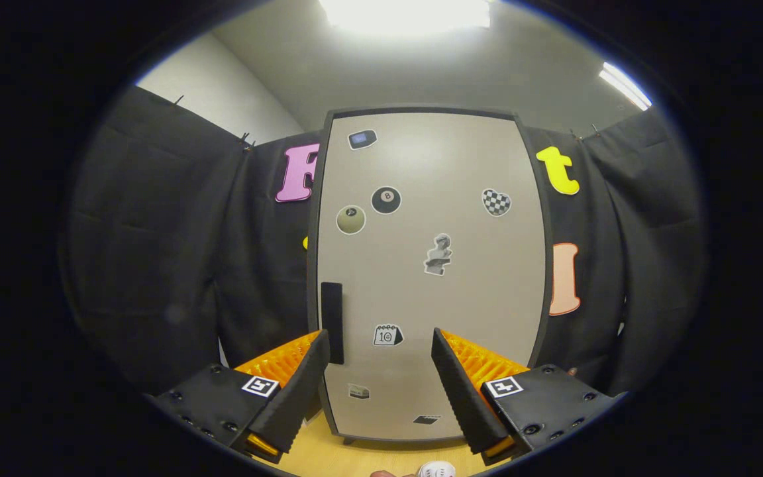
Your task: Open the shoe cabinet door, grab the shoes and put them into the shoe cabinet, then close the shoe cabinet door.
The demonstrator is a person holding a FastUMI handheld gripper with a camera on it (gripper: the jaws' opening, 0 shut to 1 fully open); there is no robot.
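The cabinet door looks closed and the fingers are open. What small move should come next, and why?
Probably shift the gripper a little left and forward, toward the dark handle. The shoe cabinet door is shut, the open fingers hold nothing, and the handle stands beside the left fingertip rather than between the two, so it cannot be gripped yet.

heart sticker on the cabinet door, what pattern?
Black-and-white checkerboard. The heart sticker sits on the shut cabinet door, beyond the open gripper; gripper view.
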